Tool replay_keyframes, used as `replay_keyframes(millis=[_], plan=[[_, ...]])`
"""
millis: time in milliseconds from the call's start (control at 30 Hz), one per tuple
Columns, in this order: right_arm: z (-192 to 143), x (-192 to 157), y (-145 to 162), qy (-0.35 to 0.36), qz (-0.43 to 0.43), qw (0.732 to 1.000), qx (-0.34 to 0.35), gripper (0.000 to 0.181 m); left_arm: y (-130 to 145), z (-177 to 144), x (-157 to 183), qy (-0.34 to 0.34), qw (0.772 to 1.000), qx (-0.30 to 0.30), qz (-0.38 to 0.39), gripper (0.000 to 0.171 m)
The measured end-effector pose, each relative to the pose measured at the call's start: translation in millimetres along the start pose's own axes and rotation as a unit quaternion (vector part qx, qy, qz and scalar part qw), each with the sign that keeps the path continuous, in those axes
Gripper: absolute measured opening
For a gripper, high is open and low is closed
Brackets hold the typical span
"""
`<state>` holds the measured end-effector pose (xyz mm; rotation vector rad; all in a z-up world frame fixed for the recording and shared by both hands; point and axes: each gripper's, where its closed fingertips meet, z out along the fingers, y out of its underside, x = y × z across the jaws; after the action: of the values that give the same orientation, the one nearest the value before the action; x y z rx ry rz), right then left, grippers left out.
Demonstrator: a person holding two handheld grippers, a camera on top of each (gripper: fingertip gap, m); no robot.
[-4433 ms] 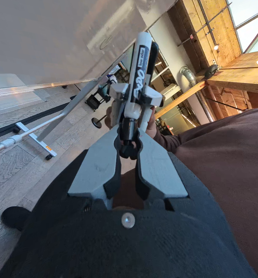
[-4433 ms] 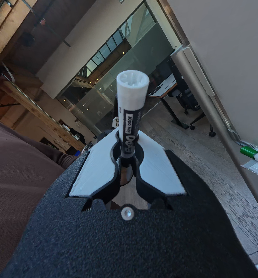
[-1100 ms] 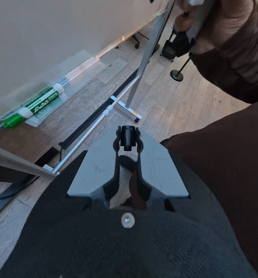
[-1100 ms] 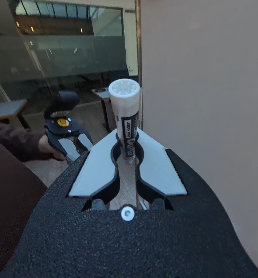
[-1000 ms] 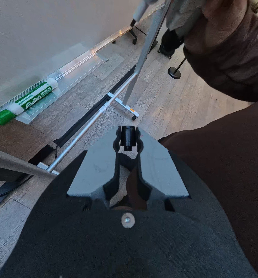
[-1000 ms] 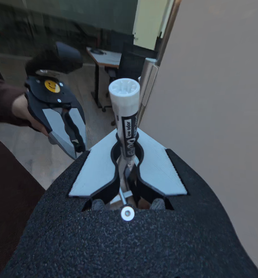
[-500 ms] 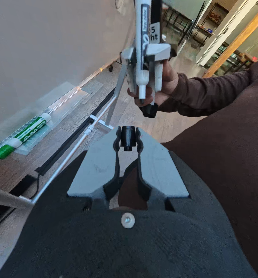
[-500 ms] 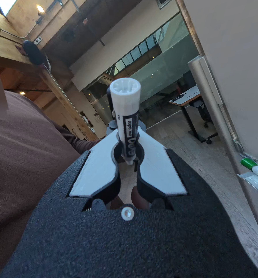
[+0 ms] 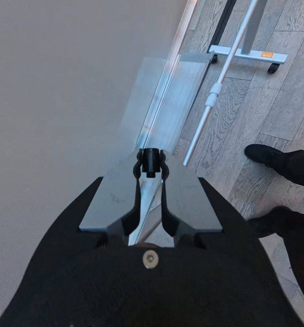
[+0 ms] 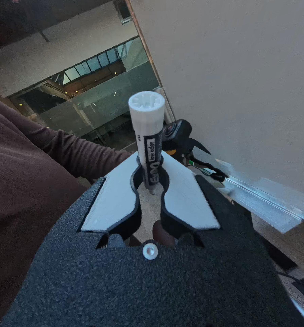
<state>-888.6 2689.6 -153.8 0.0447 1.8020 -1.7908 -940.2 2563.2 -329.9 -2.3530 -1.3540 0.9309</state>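
Note:
My left gripper is shut on a small black marker cap and hangs just above the whiteboard's metal tray, close to the whiteboard. My right gripper is shut on a white marker with a black label, its uncapped tip pointing back toward me and its butt end pointing away. In the right wrist view the left gripper shows farther off, its fingers down at the tray, with a green marker partly hidden behind them.
The whiteboard stands on a wheeled metal frame over a wooden floor. A person's dark shoes stand at the right. A brown sleeve reaches across toward the tray. A glass partition lies behind. There is about 20 centimeters between the tips of the two grippers.
My left gripper has swung down and toward the whiteboard tray with the cap. The right gripper and its marker have left the left wrist view. The right gripper has turned slightly toward the board.

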Motion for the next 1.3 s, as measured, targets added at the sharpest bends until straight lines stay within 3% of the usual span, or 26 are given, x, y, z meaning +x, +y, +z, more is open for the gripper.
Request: replay_keyframes(millis=[67, 300, 600, 900, 1033, 1100, 1167, 1300], plan=[[-17, 6, 9, 0.022, 0.007, 1.0, 0.006, 0.01, 2, 15, 2, -0.009, 1.0, -0.017, -0.007, 0.016], [-46, 27, 31, 0.054, 0.029, 0.998, 0.002, 0.01, -8, 21, 1, -0.011, 0.996, 0.007, -0.091, 0.016], [-37, 69, 38, 0.119, 0.012, 0.992, -0.031, 0.01, 3, 15, 0, 0.004, 0.983, 0.027, -0.179, 0.016], [-20, 78, 54, 0.123, 0.026, 0.99, -0.068, 0.01, 15, -4, -2, -0.013, 0.985, 0.034, -0.171, 0.032], [-10, 70, 48, 0.098, 0.045, 0.993, -0.053, 0.01, 5, -48, 22, 0.058, 0.975, 0.102, -0.188, 0.038], [0, 61, 46, 0.062, 0.083, 0.994, -0.034, 0.01, -15, -73, 51, 0.151, 0.958, 0.142, -0.196, 0.043], [10, 51, 42, 0.03, 0.111, 0.993, -0.005, 0.01, -32, -90, 78, 0.231, 0.941, 0.142, -0.2, 0.055], [30, 30, 35, -0.03, 0.139, 0.989, 0.032, 0.01, -63, -109, 93, 0.249, 0.933, 0.183, -0.183, 0.049]])
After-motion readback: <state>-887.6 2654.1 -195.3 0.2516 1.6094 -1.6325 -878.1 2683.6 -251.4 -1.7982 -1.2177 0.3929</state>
